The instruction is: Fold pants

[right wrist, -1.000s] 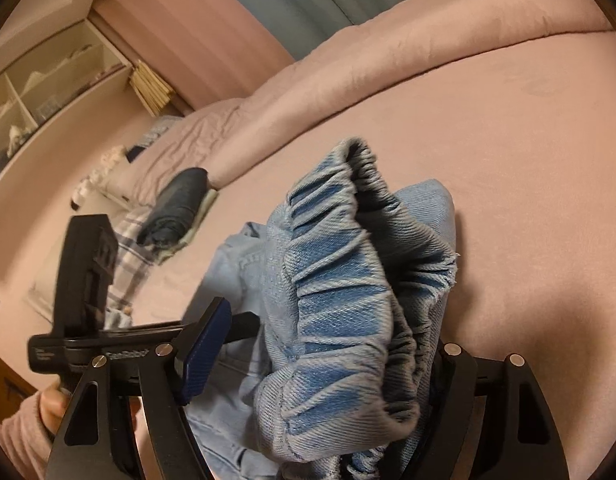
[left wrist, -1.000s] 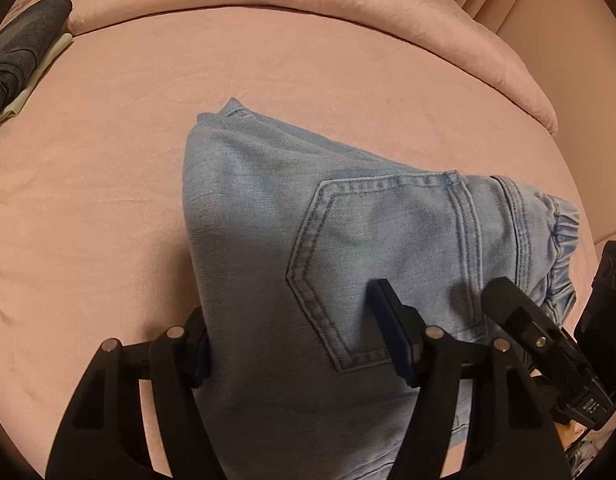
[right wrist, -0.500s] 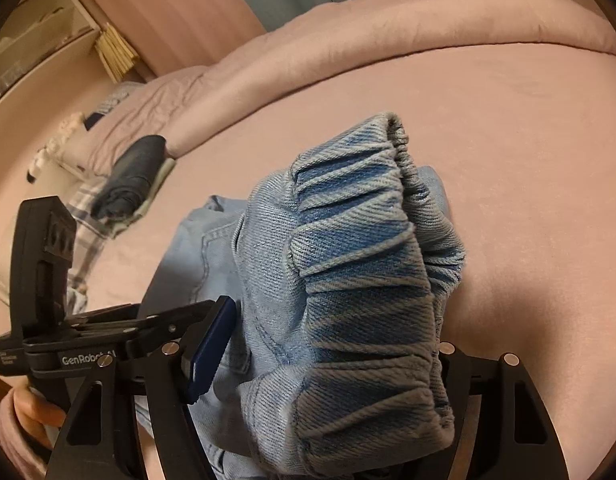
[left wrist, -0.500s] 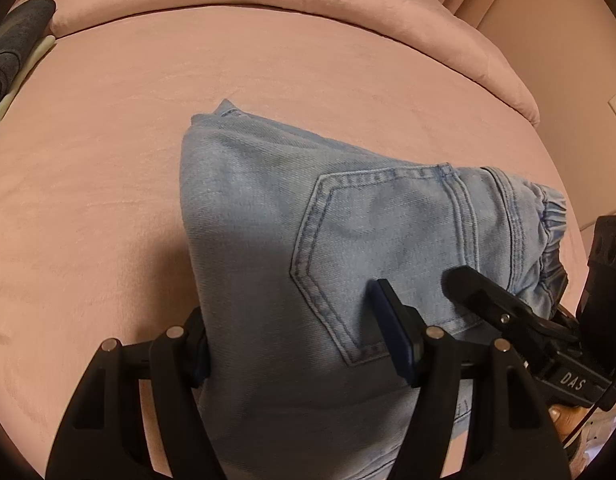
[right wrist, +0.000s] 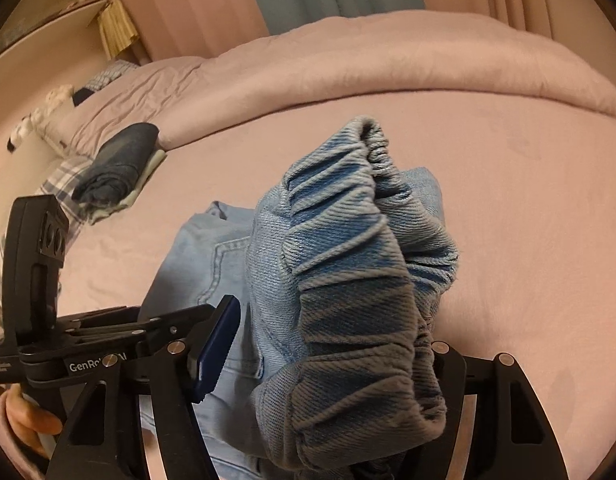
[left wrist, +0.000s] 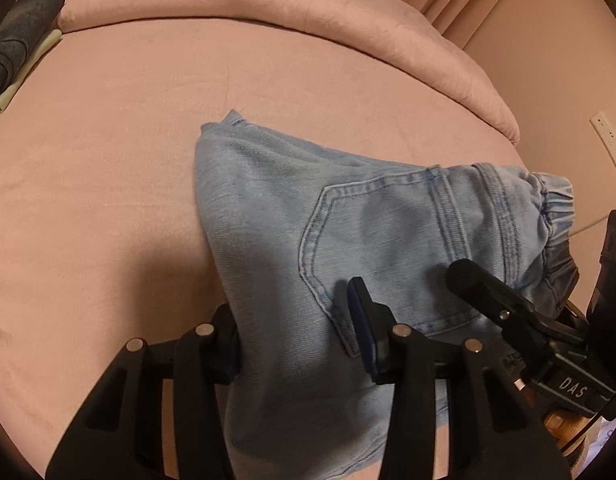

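Light blue denim pants point(left wrist: 348, 216), folded into a thick bundle, are held over a pink bed point(left wrist: 108, 160). Their back pocket faces up and the elastic waistband point(right wrist: 348, 264) bunches towards the right wrist camera. My left gripper point(left wrist: 296, 332) has its jaws wide apart with the folded denim lying between them. My right gripper point(right wrist: 328, 352) also has its jaws wide apart around the waistband end; its right finger is hidden behind the cloth. Each gripper shows in the other's view, the right gripper as point(left wrist: 508, 312) and the left gripper as point(right wrist: 108, 340).
A folded dark denim garment point(right wrist: 116, 164) lies on a pale cloth at the bed's far left, also in the left wrist view point(left wrist: 16, 36). A rolled pink duvet point(left wrist: 308, 12) runs along the back. Plaid fabric point(right wrist: 64, 176) and shelves lie beyond.
The pants bundle has moved slightly forward over the bed with both grippers. The right gripper has swung in closer to the left. Both views have tilted up a little.
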A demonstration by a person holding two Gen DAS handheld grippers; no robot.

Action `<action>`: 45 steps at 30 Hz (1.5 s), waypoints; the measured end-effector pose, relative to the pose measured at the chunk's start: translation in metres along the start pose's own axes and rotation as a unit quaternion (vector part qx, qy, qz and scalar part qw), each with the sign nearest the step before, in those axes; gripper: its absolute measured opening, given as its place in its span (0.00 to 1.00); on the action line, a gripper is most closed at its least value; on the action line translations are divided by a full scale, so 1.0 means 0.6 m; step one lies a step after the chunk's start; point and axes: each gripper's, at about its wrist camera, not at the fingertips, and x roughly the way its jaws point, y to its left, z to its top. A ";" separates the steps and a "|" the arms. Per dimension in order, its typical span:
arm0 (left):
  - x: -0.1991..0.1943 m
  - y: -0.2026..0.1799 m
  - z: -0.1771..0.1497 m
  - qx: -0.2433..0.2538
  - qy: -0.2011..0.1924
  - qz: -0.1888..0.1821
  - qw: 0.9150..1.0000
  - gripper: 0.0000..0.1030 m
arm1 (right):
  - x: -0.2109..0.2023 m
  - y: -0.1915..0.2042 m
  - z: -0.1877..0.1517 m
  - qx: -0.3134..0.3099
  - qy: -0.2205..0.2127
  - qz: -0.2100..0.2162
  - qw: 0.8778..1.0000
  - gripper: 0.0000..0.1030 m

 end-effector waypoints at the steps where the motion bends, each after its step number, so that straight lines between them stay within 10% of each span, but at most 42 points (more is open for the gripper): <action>1: -0.004 -0.002 -0.001 0.002 -0.002 -0.002 1.000 0.42 | -0.003 0.005 0.001 -0.004 -0.002 -0.002 1.000 0.70; 45: -0.110 0.061 -0.037 -0.044 -0.045 0.009 0.998 0.42 | -0.003 0.140 -0.005 -0.075 0.010 0.046 0.996 0.69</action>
